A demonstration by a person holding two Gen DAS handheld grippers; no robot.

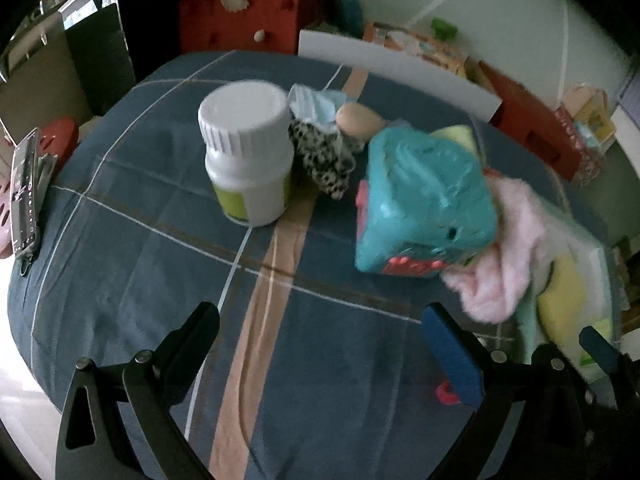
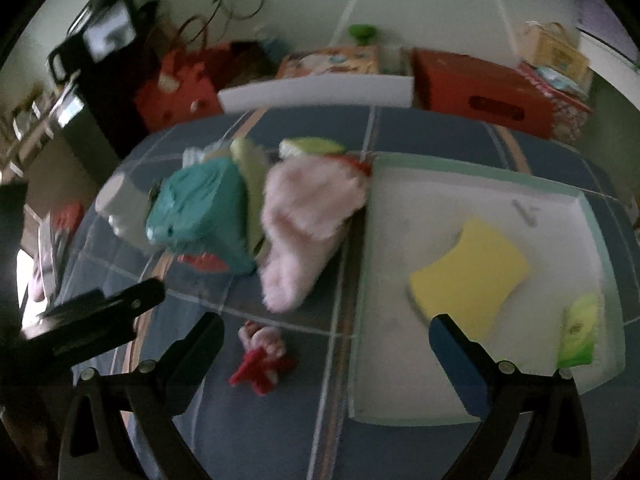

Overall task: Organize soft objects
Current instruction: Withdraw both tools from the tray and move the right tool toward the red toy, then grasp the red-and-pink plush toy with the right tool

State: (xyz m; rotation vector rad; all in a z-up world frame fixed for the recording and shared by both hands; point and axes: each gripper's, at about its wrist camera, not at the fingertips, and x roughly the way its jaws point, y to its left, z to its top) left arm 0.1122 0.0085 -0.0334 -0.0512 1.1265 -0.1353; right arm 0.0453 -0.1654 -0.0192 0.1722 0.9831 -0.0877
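The left gripper (image 1: 320, 344) hangs over a worktop covered in a blue plaid cloth (image 1: 132, 264) with a tan stripe, its jaws wide apart and holding nothing. Ahead of it stands a white plastic bottle with a ribbed cap and green label (image 1: 249, 152), and just behind that lies a black-and-white spotted fabric piece (image 1: 326, 160) with a pale blue folded mask (image 1: 316, 104) on top. To the right sits a teal plastic-wrapped pack with red print (image 1: 424, 204), touching a fluffy pink sock (image 1: 504, 256).

The right gripper (image 2: 326, 346) also has its jaws spread and empty, above the cloth's blue squares. Between its fingers, on the cloth, lies a small red and pink plush toy (image 2: 262, 356). The pink sock (image 2: 304, 224) rests against the left rim of a white tray with a pale green edge (image 2: 472, 170), leaning on the teal pack (image 2: 200, 212). Inside the tray lie a yellow notched sponge (image 2: 468, 276) and, near the right rim, a green packet (image 2: 578, 330). The views are blurred, so finer detail cannot be made out.
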